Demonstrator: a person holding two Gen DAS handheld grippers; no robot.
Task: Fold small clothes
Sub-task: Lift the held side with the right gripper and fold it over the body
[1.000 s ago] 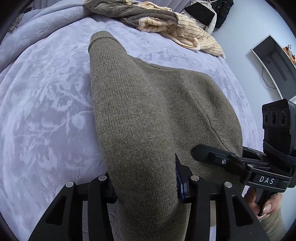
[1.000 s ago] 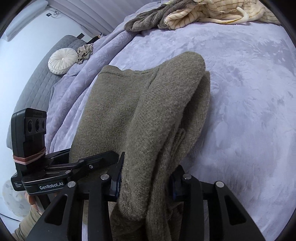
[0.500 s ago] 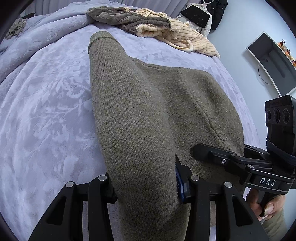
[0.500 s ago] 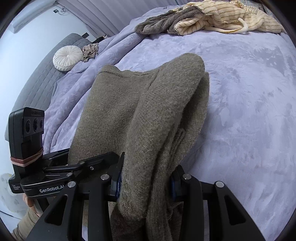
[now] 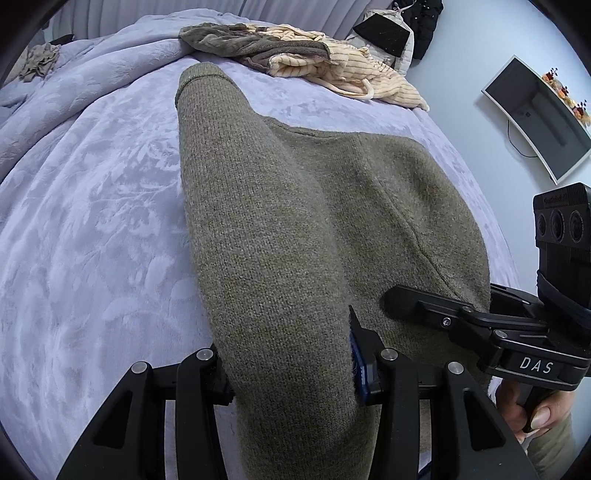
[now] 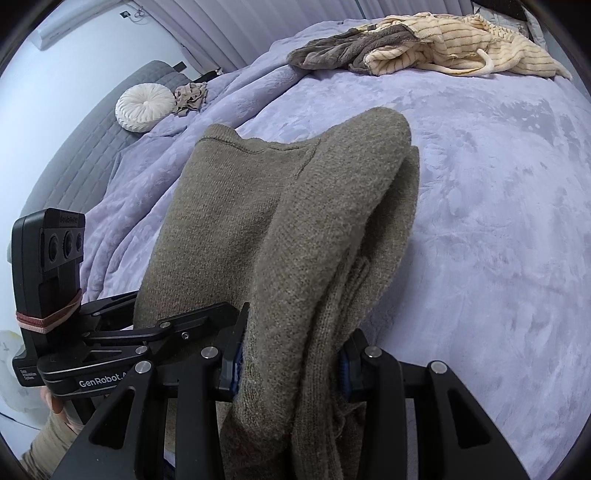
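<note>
One olive knit sweater (image 5: pixel 369 206), draped lengthwise over a lavender embossed bedspread (image 5: pixel 92 229), near end lifted off the bed in two grippers. Left gripper (image 5: pixel 291 369): jaws partly closed, clamped on a thick roll of the knit at the sweater's left edge. Right gripper (image 6: pixel 291 365): jaws likewise partly closed, clamped on a bunched fold at the right edge. Far end resting on the bedspread, ribbed cuff or hem uppermost in the left wrist view. One heap of other clothes at the far edge of the bed, well apart from the sweater: one grey-brown plush piece (image 6: pixel 343 50) and one cream striped piece (image 6: pixel 465 48), touching. Seen only from the left wrist: one wall-mounted screen (image 5: pixel 539 118), one dark coat (image 5: pixel 424 22), fingers of the right hand (image 5: pixel 535 410) on its handle. Seen only from the right wrist: one round white pleated cushion (image 6: pixel 144 107) against one grey quilted headboard (image 6: pixel 85 147). One small crumpled beige cloth (image 6: pixel 191 96) beside the cushion, visible in both views.
</note>
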